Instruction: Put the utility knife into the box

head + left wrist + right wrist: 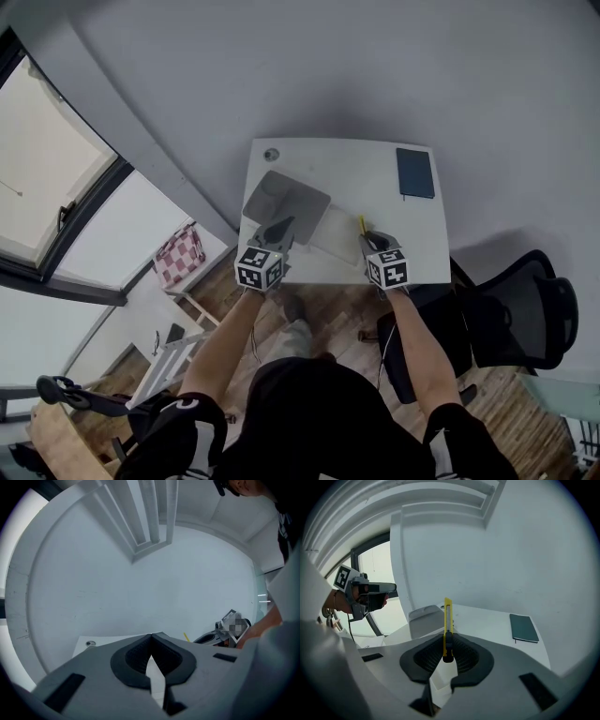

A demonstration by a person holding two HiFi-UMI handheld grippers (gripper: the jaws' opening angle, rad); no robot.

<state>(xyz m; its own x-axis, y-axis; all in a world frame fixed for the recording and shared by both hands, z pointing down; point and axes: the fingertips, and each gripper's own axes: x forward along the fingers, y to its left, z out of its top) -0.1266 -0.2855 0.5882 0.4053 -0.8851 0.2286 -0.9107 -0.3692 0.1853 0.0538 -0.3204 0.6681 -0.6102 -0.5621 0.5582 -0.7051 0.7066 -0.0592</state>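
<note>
My right gripper [368, 242] is shut on a yellow utility knife [363, 225] over the front of the white table [375, 178]. In the right gripper view the knife [448, 616] stands straight up out of the pads [461, 656], above a pale open box [443, 679]. The box's grey lid [286, 199] lies flipped open to the left, also seen as the lid [425, 620]. My left gripper [278, 228] hovers at the lid's near edge. Its jaw tips [151, 641] meet, and I see nothing between them.
A dark notebook [415, 172] lies at the table's far right corner. A round cable hole [272, 154] is at the far left corner. A black office chair [525, 309] stands to the right of the table. A pink checked stool [178, 255] is on the left.
</note>
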